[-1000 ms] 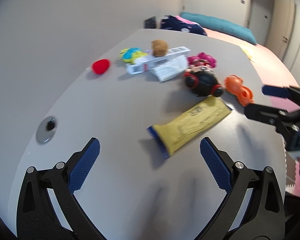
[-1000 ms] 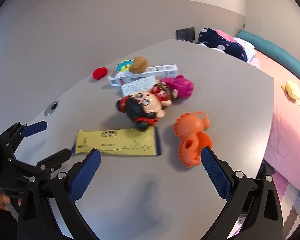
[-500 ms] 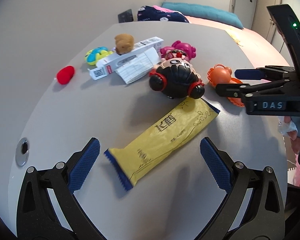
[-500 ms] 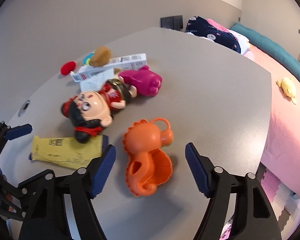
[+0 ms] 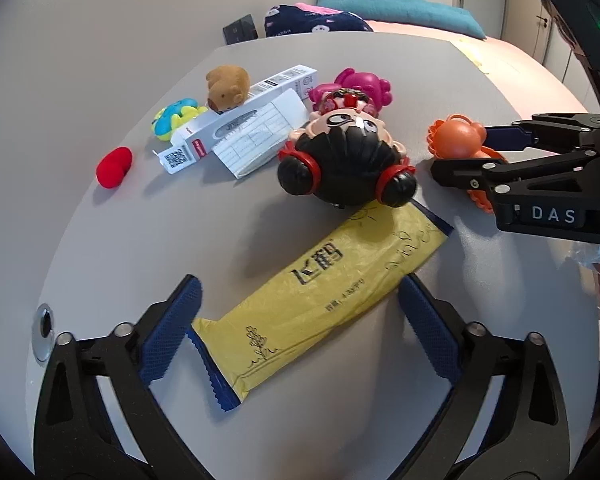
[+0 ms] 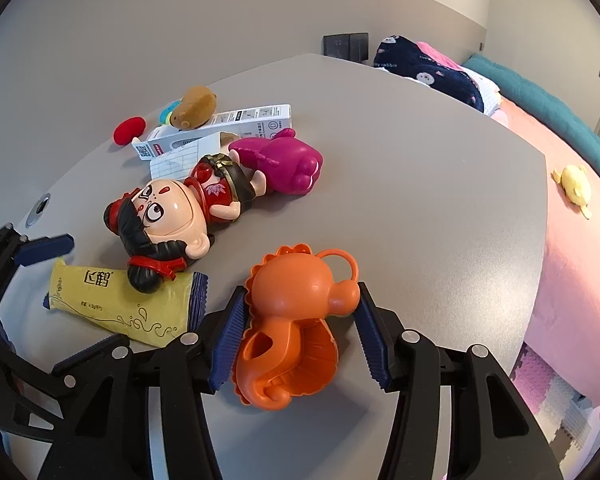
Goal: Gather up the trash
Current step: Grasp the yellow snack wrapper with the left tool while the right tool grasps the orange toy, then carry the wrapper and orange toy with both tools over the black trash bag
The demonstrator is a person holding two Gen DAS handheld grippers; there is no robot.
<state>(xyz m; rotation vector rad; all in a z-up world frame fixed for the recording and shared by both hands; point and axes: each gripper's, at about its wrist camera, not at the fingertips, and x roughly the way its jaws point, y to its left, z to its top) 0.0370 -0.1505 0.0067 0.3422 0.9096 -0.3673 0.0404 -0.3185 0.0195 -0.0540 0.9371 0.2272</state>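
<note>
My yellow wrapper (image 5: pixel 332 300) looks crinkly, slightly glossy film; the orange toy (image 6: pixel 296 320) is smooth plastic; the table (image 6: pixel 420 200) is matt grey.

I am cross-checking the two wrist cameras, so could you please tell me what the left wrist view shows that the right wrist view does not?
Only the left wrist view shows the yellow wrapper between the open left gripper fingers.

Only the right wrist view shows the right gripper closing around the orange toy, and a yellow toy on the pink bed.

Both show the doll, white box, brown plush and red toy.
</note>
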